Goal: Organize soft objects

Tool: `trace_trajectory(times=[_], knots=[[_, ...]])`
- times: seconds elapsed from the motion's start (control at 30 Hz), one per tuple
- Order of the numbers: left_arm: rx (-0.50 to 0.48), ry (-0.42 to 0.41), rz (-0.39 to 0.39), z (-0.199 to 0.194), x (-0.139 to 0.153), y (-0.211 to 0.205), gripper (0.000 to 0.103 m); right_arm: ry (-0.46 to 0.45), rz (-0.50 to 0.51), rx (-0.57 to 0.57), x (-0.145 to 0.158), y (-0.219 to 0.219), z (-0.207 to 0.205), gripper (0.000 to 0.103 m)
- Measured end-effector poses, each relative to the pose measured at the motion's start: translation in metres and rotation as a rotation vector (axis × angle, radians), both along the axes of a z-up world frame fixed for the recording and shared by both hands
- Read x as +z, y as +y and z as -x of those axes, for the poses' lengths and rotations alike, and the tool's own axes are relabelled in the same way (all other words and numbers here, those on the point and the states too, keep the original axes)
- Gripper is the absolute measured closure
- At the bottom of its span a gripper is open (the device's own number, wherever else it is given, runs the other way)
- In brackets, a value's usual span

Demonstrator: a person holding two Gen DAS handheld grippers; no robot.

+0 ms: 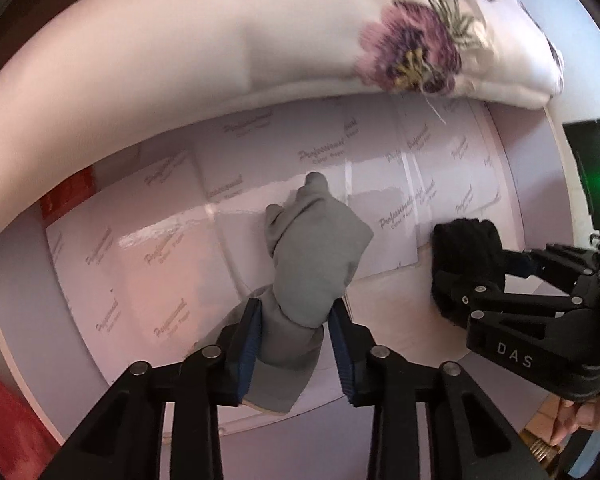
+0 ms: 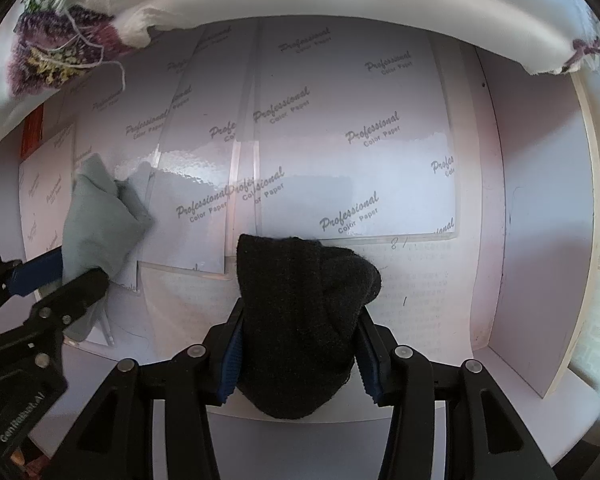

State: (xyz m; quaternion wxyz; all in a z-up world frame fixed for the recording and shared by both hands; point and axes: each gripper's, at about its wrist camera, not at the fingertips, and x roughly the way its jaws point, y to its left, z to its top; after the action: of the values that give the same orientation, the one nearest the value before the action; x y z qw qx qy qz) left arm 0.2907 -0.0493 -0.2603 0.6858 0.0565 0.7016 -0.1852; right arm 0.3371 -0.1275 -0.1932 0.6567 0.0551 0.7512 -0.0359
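White paper-lined worktop (image 2: 340,152); left gripper (image 1: 296,332) jaws clamped on grey sock (image 1: 316,248), right gripper (image 2: 296,364) jaws on black sock (image 2: 300,312).

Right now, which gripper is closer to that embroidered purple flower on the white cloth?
Left. The left gripper, shut on a grey sock, sits almost straight below the purple flower. The right gripper, shut on a black sock, is further off to the side.
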Motion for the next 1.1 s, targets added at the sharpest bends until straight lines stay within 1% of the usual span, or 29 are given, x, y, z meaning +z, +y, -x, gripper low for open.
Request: trace_trajectory(times=[0.13, 0.23, 0.37, 0.47, 0.6, 0.7, 0.93, 1.0, 1.07, 1.1], knots=[[0.060, 0.004, -0.019, -0.001, -0.004, 0.016, 0.070, 0.005, -0.026, -0.033, 0.000, -0.008, -0.002, 0.051], [0.081, 0.004, -0.021, -0.004, -0.006, 0.024, 0.067, -0.001, -0.060, -0.078, 0.003, -0.015, -0.004, 0.043], [0.121, 0.020, -0.013, -0.004, -0.010, 0.033, 0.062, -0.034, -0.114, -0.163, 0.015, -0.030, -0.006, 0.038], [0.132, 0.027, -0.008, -0.006, -0.012, 0.038, 0.060, -0.073, -0.124, -0.191, 0.028, -0.037, -0.008, 0.037], [0.144, 0.030, -0.012, -0.004, -0.014, 0.041, 0.059, -0.080, -0.138, -0.226, 0.038, -0.045, -0.007, 0.037], [0.164, 0.039, -0.006, -0.007, -0.016, 0.045, 0.059, -0.064, -0.130, -0.230, 0.039, -0.048, -0.004, 0.037], [0.191, 0.047, -0.005, -0.006, -0.019, 0.058, 0.059, -0.017, -0.115, -0.200, 0.026, -0.041, 0.002, 0.037], [0.189, 0.042, -0.011, -0.002, -0.020, 0.056, 0.059, -0.022, -0.102, -0.178, 0.022, -0.037, 0.002, 0.038], [0.187, 0.038, -0.016, -0.002, -0.021, 0.056, 0.059, -0.024, -0.089, -0.149, 0.019, -0.032, 0.003, 0.043], [0.187, 0.037, -0.020, -0.001, -0.016, 0.052, 0.059, -0.015, -0.085, -0.134, 0.016, -0.035, -0.002, 0.045]])
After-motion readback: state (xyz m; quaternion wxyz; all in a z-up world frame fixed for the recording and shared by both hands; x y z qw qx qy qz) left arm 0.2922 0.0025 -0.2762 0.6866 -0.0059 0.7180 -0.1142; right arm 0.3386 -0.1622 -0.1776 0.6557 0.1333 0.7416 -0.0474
